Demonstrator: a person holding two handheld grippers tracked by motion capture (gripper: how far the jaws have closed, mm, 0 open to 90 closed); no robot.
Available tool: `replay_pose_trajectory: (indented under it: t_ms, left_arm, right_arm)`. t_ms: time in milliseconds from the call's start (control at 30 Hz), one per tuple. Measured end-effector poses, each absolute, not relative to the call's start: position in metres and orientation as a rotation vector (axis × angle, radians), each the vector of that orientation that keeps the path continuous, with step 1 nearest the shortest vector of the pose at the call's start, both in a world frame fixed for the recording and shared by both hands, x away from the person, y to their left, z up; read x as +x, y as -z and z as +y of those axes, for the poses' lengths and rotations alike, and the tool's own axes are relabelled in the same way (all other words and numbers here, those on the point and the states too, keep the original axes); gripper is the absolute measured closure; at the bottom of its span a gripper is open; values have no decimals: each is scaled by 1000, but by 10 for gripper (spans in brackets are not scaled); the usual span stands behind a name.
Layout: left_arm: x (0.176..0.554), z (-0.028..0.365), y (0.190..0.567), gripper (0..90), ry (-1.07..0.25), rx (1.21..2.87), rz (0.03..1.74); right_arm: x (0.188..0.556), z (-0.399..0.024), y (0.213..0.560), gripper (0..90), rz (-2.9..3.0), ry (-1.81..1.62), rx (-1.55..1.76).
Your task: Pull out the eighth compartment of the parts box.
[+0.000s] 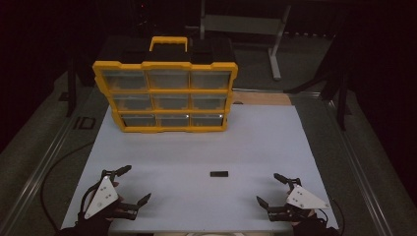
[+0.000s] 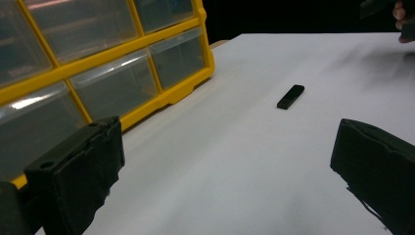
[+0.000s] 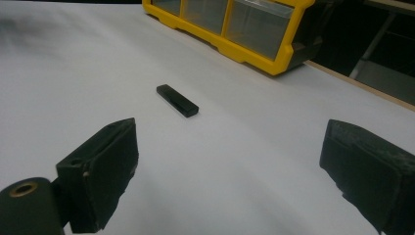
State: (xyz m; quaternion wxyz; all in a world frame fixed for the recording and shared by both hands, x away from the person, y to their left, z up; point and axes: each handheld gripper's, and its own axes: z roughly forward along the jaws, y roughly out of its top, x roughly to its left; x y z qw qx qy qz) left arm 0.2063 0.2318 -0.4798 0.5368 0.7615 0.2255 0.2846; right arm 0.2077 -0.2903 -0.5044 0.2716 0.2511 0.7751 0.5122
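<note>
Both grippers, left & right, spread wide, empty, near edge of counter. Small black bar between; organizer drawers' contents too murky to read.

Both hands are coming in from the near edge, each in a dark glove and gripping a black two-jaw gripper topped with a grey three-cornered plate. The left gripper is holding its jaws spread wide with nothing between them. The right gripper is doing likewise, jaws wide apart and bare, angled inward.
</note>
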Motion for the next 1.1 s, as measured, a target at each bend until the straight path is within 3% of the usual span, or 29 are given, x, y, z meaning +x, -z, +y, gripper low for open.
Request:
replay_pose_trajectory:
  t_ms: [1100]
  left_arm:
    - [246, 214, 413, 1, -792, 1877, 372]
  right_arm:
    - [207, -289, 503, 73, 2080, -1378, 680]
